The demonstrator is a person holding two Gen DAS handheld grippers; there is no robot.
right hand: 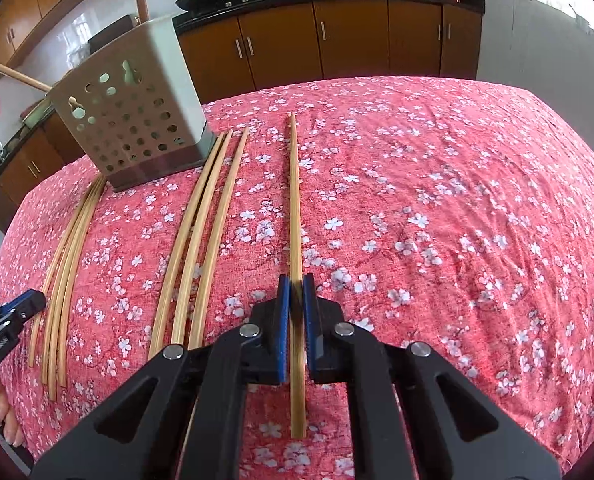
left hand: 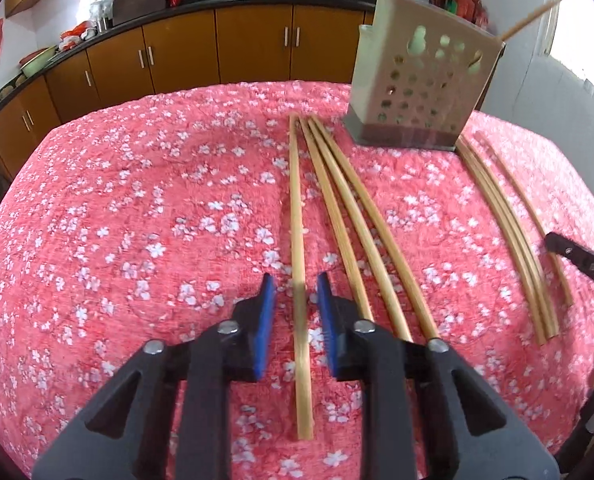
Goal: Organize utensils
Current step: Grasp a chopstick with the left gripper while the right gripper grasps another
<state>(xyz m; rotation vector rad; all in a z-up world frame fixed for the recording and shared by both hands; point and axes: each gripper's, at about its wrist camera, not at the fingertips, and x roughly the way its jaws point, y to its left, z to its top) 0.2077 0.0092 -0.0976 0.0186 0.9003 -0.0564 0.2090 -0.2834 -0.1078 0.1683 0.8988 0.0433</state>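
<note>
Between the right gripper's (right hand: 296, 292) pads, one chopstick (right hand: 295, 216) is pinched near its butt; light, stiff, slick bamboo. Left gripper (left hand: 296, 292) gapes astride another chopstick (left hand: 297, 216). Beyond, loose bundles (right hand: 201, 224); perforated holder (right hand: 137, 120) farthest.
</note>
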